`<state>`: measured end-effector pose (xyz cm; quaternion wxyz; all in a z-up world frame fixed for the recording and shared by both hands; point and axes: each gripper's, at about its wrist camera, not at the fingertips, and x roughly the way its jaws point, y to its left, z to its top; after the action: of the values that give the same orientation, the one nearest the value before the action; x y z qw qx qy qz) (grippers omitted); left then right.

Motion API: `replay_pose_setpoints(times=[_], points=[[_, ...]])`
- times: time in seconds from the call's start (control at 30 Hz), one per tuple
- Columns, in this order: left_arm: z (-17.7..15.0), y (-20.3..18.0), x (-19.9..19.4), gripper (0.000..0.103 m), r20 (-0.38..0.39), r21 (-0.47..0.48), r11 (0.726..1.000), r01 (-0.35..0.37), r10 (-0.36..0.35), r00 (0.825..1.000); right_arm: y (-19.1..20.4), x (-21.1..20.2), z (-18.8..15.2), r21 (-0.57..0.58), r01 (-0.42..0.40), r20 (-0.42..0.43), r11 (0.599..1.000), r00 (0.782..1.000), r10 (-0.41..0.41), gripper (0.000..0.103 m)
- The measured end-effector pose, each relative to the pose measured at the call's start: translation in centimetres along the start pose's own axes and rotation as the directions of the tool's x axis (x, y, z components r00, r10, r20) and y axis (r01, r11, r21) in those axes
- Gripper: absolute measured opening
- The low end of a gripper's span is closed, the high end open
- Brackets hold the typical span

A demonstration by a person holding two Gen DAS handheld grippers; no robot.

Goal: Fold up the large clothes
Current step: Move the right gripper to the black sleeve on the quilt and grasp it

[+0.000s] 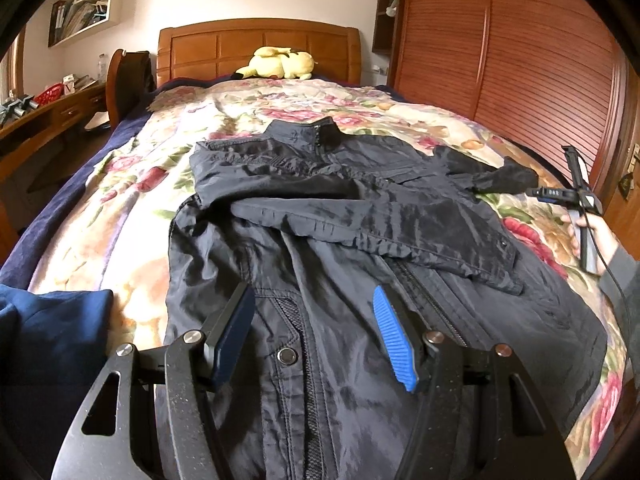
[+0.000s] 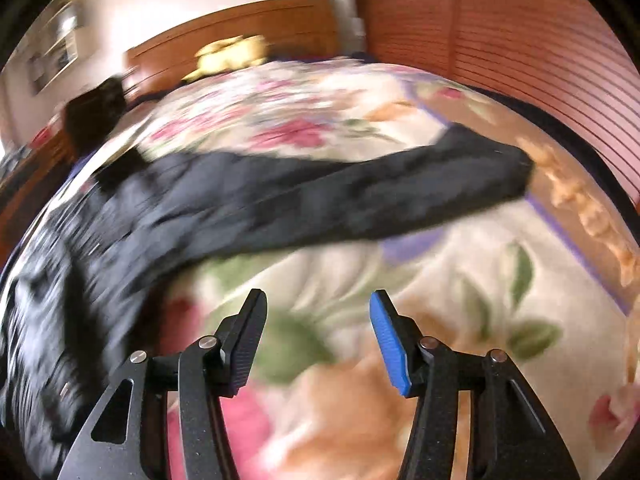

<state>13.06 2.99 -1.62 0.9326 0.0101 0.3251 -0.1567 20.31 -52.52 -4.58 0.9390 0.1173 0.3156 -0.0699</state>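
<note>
Black nylon zip-front jacket [image 1: 320,240] lies spread on the cream floral quilted bedspread [image 1: 132,216], filling the centre of the left wrist frame, collar toward the top. One sleeve is folded across the chest; the other sleeve [image 2: 360,196] stretches out flat, ending at mid-right of the right wrist frame.

Your left gripper [image 1: 316,332] hovers over the jacket's lower front, at bottom centre of frame, tongs wide and holding nothing. Your right gripper [image 2: 318,336] hangs above bare bedspread at bottom centre of its frame, near the outstretched sleeve but apart from it, tongs likewise wide and empty.

Risks, as judged from here: the fabric looks slick, so a shallow pinch on the sleeve could slip free mid-fold. Grabbing bedspread along with the cuff would drag the quilt and shift the jacket. The folded sleeve may slide off if the body is tugged.

Hard to read: the right wrist view is heavily motion-blurred, so cuff detail is lost. The jacket's hem is cut off below the left gripper. A yellow plush toy [image 1: 276,65] sits at the wooden headboard [image 1: 256,44], top centre.
</note>
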Motion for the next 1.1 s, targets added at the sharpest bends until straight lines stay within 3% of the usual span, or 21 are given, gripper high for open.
replay_pose_setpoints(times=[0.17,0.3,0.43,0.6,0.63,0.67,0.77,0.93,1.1], points=[[-0.1,0.1,0.3,0.063,-0.001,-0.004,1.000,-0.013,0.013,1.000,-4.2,3.4,2.8,0.179,0.052,0.020,0.982,0.998,-0.056,0.056],[-0.2,-0.1,0.7,0.063,-0.007,0.001,1.000,-0.008,0.008,1.000,-6.0,6.7,3.2,0.304,0.068,-0.018,0.950,0.998,-0.066,0.056],[-0.5,-0.4,1.7,0.063,-0.041,0.019,1.000,0.009,-0.008,0.999,-6.6,8.5,4.2,0.337,0.070,-0.026,0.939,0.998,-0.065,0.056],[-1.3,-0.9,3.3,0.063,-0.097,0.040,0.999,0.011,-0.007,0.995,-6.1,9.8,5.6,0.304,0.092,-0.048,0.948,0.996,-0.081,0.055],[-1.4,-0.9,3.6,0.063,-0.107,0.041,0.999,0.010,-0.005,0.994,-5.8,10.0,5.7,0.287,0.092,-0.056,0.953,0.995,-0.079,0.046],[-1.5,-0.9,3.8,0.063,-0.116,0.041,0.999,0.009,-0.005,0.993,-5.7,10.2,5.8,0.259,0.098,-0.072,0.961,0.994,-0.082,0.023],[-1.8,-0.9,4.4,0.063,-0.139,0.039,0.999,0.001,0.004,0.990,-4.0,9.4,7.1,0.143,0.149,-0.060,0.978,0.988,-0.142,0.006],[-2.4,-1.1,5.7,0.063,-0.189,0.045,0.999,0.000,0.008,0.982,-0.3,5.4,8.9,0.035,0.113,0.043,0.993,0.992,-0.115,0.004],[-2.9,-1.4,6.3,0.063,-0.212,0.055,0.998,-0.004,0.015,0.977,5.8,-0.1,10.0,-0.090,-0.007,0.146,0.996,0.989,0.020,0.003]])
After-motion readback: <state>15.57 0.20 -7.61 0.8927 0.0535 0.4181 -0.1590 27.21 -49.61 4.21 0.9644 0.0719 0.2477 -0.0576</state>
